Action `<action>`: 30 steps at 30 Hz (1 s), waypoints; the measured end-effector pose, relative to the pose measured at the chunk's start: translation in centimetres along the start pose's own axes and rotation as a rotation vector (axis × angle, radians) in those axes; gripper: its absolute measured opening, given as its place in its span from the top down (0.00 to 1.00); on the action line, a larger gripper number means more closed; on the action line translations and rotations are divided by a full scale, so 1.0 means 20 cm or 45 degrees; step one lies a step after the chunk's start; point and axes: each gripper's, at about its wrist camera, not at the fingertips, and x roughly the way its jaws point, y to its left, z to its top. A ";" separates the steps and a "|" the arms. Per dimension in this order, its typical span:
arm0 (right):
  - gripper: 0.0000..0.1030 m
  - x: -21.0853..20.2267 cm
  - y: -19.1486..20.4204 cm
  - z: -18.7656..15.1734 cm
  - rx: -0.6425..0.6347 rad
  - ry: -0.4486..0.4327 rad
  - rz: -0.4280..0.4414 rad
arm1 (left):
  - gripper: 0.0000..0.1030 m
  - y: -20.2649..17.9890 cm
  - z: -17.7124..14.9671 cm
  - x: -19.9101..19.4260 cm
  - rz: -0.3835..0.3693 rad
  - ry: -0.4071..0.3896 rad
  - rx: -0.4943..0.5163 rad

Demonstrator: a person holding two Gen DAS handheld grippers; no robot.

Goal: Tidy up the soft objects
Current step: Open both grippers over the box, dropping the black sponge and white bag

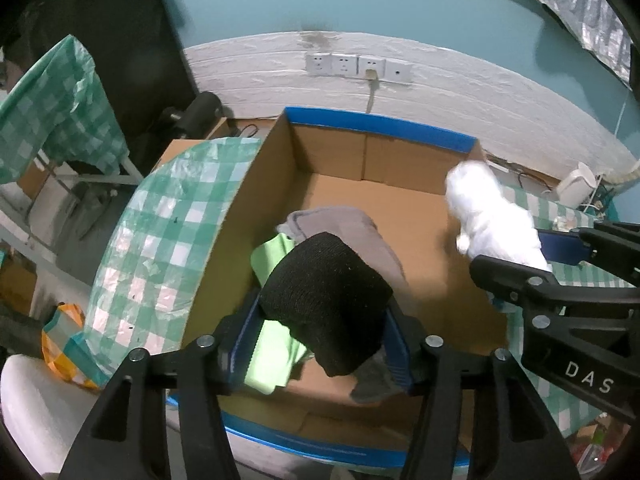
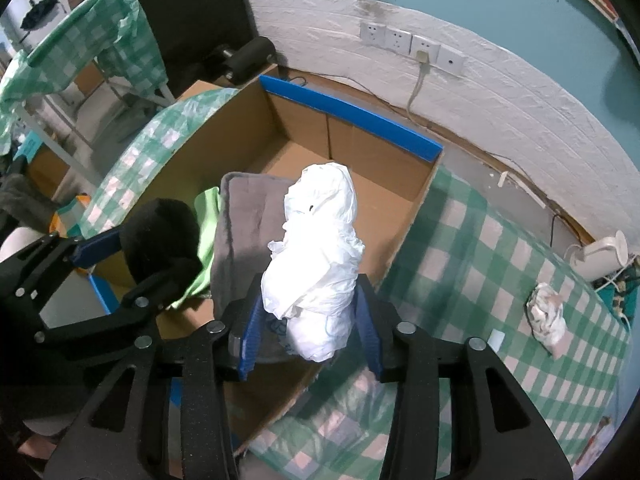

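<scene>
Holding a black sock roll (image 1: 326, 300) between the left fingers (image 1: 240, 344) and a white bundle (image 2: 316, 264) between the right fingers (image 2: 250, 336), over the box (image 1: 380, 124); the bundle, near the box's wall, might land on the desk (image 2: 500, 280).

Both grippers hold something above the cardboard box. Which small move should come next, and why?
Probably open both and let the items drop. The left gripper has the black roll and the right gripper the white bundle over the box, where grey cloth and green cloth already lie.
</scene>
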 end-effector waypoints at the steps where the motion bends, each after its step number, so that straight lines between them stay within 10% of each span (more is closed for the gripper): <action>1: 0.54 0.01 0.00 0.00 0.001 0.005 -0.009 | 0.40 0.00 0.00 0.01 0.003 0.003 0.000; 30: 0.47 -0.08 -0.26 -0.06 0.109 -0.041 -0.055 | 0.27 -0.21 0.05 -0.02 -0.024 -0.008 0.074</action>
